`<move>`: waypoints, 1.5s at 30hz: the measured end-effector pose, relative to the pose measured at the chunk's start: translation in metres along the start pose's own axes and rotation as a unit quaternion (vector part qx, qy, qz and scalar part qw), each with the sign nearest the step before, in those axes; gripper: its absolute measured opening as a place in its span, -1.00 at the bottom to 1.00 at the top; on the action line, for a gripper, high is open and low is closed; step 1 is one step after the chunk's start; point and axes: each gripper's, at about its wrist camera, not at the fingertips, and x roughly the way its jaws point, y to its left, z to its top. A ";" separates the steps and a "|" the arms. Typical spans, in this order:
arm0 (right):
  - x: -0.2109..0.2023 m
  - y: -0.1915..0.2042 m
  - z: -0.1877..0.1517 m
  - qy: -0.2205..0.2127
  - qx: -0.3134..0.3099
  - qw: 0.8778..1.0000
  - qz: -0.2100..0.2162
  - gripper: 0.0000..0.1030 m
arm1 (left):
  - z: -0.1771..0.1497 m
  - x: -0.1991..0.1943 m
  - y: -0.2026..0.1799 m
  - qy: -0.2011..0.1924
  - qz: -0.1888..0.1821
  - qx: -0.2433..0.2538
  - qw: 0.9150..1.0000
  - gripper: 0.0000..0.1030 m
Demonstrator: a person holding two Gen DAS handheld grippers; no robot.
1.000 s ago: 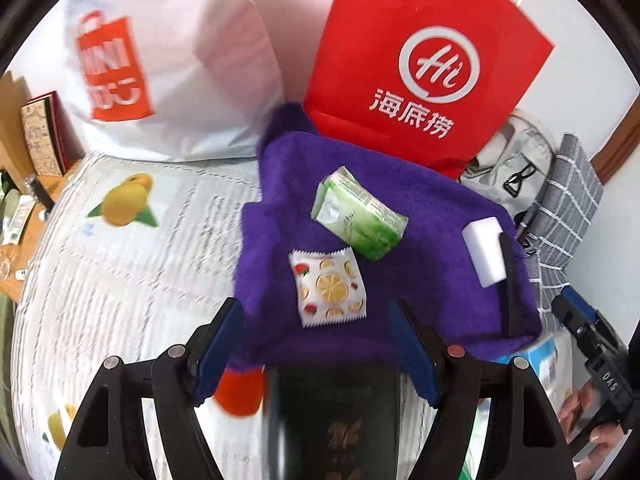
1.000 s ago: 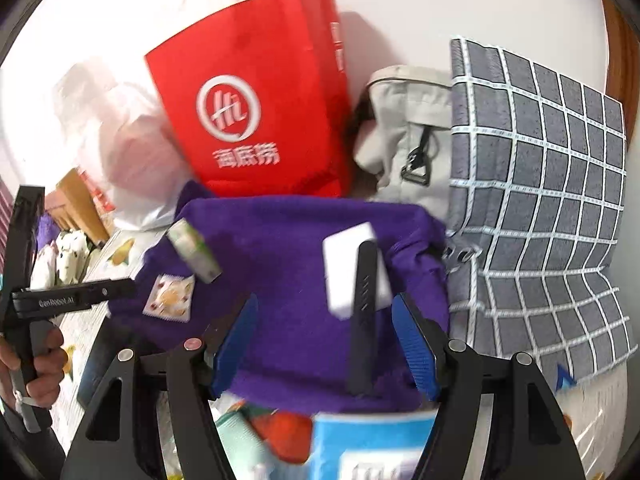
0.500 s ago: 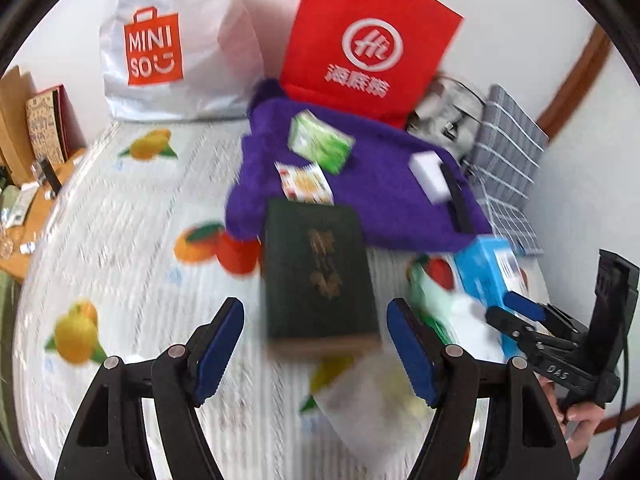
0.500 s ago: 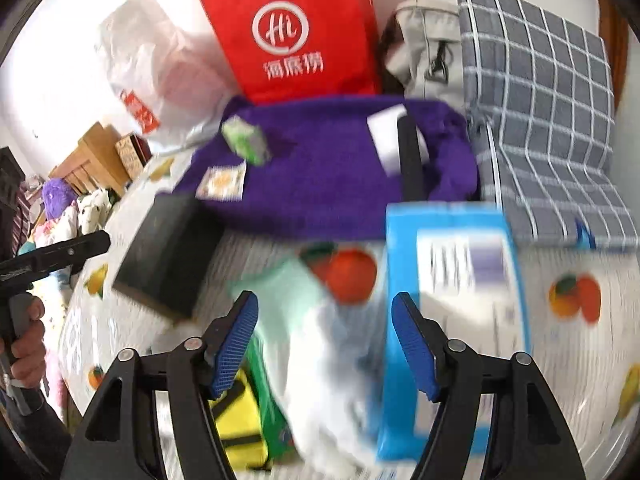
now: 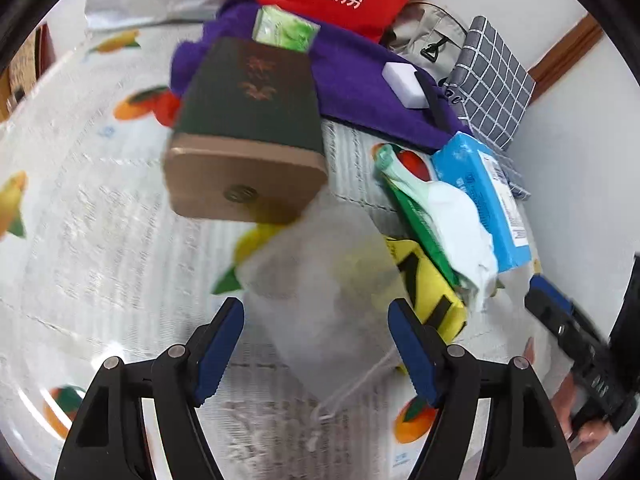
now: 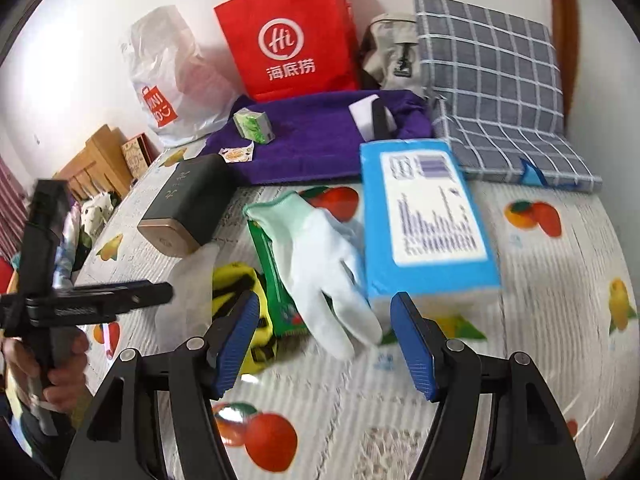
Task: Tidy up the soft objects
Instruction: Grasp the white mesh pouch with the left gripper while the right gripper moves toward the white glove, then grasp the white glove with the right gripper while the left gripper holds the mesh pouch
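On the fruit-print bed sheet lie a white glove, a blue tissue pack, a green packet and a yellow pouch. My right gripper hovers open just before the glove's fingertips, nothing between its pads. My left gripper is open over a translucent white drawstring pouch, which lies between its fingers unpressed. A dark green box sits beyond it. The purple towel carries a green tissue pack, a fruit-print sachet and a white sponge.
A red paper bag and a white plastic bag stand against the wall behind the towel. A beige bag and a grey checked pillow fill the back right. Wooden furniture stands left of the bed.
Both grippers have drawn back from the purple towel toward the near part of the bed. The glove, blue pack, yellow pouch and translucent pouch have come into view. Jaw widths look unchanged.
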 end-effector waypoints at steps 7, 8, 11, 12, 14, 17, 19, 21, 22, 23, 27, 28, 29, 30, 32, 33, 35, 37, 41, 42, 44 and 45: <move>-0.011 -0.012 -0.022 -0.006 0.018 1.000 0.009 0.31 | 0.006 0.018 -0.020 -0.005 0.035 -0.003 0.999 0.42; -0.010 -0.013 -0.023 -0.003 0.019 1.000 0.011 0.31 | 0.006 0.020 -0.025 -0.007 0.046 0.001 0.999 0.42; -0.007 -0.017 -0.029 0.000 0.030 0.999 0.013 0.31 | 0.007 0.021 -0.035 -0.025 0.060 0.019 0.998 0.16; -0.006 -0.018 -0.031 0.002 0.032 0.999 0.015 0.31 | 0.008 0.021 -0.038 -0.026 0.058 0.025 0.998 -0.25; -0.005 -0.021 -0.034 0.003 0.040 0.999 0.015 0.31 | 0.009 0.019 -0.041 -0.028 0.060 0.033 0.997 -0.45; -0.004 -0.023 -0.037 0.005 0.045 0.999 0.019 0.31 | 0.010 0.009 -0.038 -0.036 0.044 0.030 0.998 -0.69; -0.005 -0.023 -0.038 0.005 0.045 0.999 0.019 0.31 | 0.010 -0.003 -0.030 -0.041 0.020 0.014 0.999 -0.71; -0.005 -0.021 -0.039 0.004 0.045 0.999 0.021 0.31 | 0.010 -0.012 -0.023 -0.045 0.011 0.004 0.999 -0.71; -0.005 -0.020 -0.039 0.004 0.044 0.999 0.021 0.31 | 0.010 -0.015 -0.019 -0.048 0.012 0.001 0.999 -0.71; -0.005 -0.018 -0.039 0.004 0.043 0.999 0.022 0.31 | 0.009 -0.020 -0.015 -0.051 0.014 -0.001 0.999 -0.71; -0.003 -0.008 -0.039 0.007 0.029 0.999 0.021 0.31 | 0.004 -0.036 0.006 -0.063 0.038 -0.017 0.997 -0.71; -0.003 -0.006 -0.039 0.008 0.027 0.999 0.022 0.31 | 0.002 -0.039 0.013 -0.062 0.045 -0.022 0.997 -0.71; -0.002 -0.003 -0.040 0.009 0.024 0.999 0.023 0.31 | 0.000 -0.040 0.020 -0.061 0.048 -0.027 0.997 -0.71; -0.001 0.000 -0.040 0.010 0.020 0.999 0.024 0.31 | -0.001 -0.041 0.027 -0.060 0.049 -0.032 0.996 -0.71; 0.002 0.006 -0.040 0.014 0.013 1.000 0.023 0.31 | -0.004 -0.041 0.039 -0.055 0.061 -0.044 0.996 -0.71; 0.004 0.010 -0.040 0.016 0.010 1.000 0.023 0.31 | -0.006 -0.040 0.044 -0.052 0.071 -0.048 0.995 -0.71; 0.006 0.016 -0.039 0.017 0.005 0.999 0.026 0.31 | -0.010 -0.038 0.053 -0.050 0.087 -0.052 0.994 -0.71; 0.007 0.022 -0.039 0.017 -0.003 0.999 0.029 0.31 | -0.014 -0.035 0.060 -0.044 0.099 -0.055 0.993 -0.71; 0.010 0.030 -0.036 0.012 -0.018 1.000 0.018 0.31 | -0.019 -0.027 0.068 -0.036 0.101 -0.057 0.993 -0.71; 0.011 0.031 -0.034 0.009 -0.019 1.000 0.014 0.31 | -0.020 -0.025 0.068 -0.039 0.101 -0.054 0.993 -0.71; 0.012 0.031 -0.026 0.001 -0.021 1.000 0.005 0.31 | -0.021 -0.026 0.067 -0.044 0.101 -0.048 0.993 -0.71; 0.013 0.031 -0.022 -0.002 -0.024 1.000 0.000 0.25 | -0.021 -0.026 0.067 -0.045 0.101 -0.047 0.993 -0.71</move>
